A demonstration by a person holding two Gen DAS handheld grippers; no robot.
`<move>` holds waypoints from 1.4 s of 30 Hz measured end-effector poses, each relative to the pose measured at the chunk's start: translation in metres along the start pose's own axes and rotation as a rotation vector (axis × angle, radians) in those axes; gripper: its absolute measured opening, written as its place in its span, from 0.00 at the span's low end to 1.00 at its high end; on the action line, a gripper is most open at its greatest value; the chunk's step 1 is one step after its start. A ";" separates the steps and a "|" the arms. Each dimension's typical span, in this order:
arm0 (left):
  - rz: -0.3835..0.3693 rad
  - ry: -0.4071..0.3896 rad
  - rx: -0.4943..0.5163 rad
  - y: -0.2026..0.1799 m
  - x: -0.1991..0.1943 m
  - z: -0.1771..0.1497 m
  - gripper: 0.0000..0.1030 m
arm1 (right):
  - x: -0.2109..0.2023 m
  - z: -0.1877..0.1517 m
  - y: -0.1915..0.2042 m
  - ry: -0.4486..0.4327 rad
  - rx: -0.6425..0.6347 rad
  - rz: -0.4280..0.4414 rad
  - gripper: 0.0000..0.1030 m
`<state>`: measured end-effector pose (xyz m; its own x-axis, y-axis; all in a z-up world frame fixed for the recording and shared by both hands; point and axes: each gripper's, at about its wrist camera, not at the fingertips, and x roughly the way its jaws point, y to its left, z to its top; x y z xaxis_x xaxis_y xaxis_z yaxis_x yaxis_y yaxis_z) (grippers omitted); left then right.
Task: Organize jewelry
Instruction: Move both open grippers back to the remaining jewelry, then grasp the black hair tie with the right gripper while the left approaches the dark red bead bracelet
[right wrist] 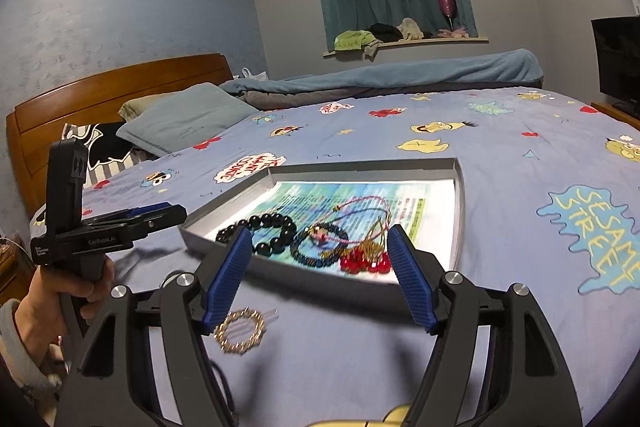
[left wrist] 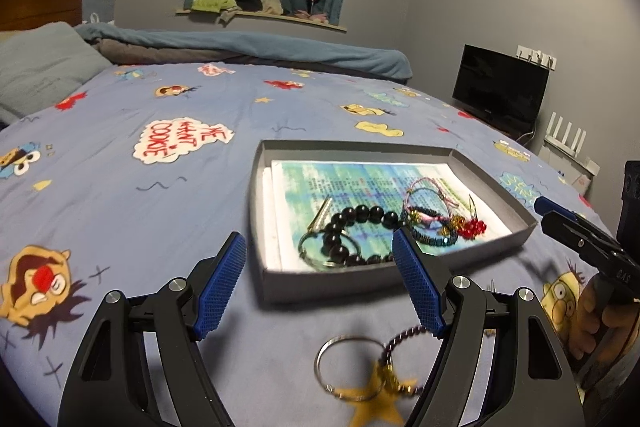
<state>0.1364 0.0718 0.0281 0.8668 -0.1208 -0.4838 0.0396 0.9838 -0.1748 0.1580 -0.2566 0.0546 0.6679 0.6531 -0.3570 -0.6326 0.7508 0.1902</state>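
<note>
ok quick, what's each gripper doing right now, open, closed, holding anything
Left gripper: open, empty, above the star keyring on the bedsheet.
Right gripper: open, empty, near the gold ring piece.

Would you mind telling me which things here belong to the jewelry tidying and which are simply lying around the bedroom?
Part of the job:
- grey tray
- black bead bracelet
- red bead piece
- star keyring on the bedspread, outside the tray
- gold chain ring, also outside the tray
- left gripper and right gripper, both open

Just lying about:
- pillow
- television
- clothes on the window ledge
</note>
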 end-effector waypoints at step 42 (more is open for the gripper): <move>-0.075 0.051 0.201 -0.062 -0.035 -0.058 0.74 | -0.006 -0.069 0.058 0.263 -0.214 0.033 0.12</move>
<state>0.0750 0.0077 0.0059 0.8315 -0.1965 -0.5197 0.2059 0.9777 -0.0402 0.0903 -0.2235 0.0048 0.5388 0.6082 -0.5830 -0.7390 0.6734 0.0194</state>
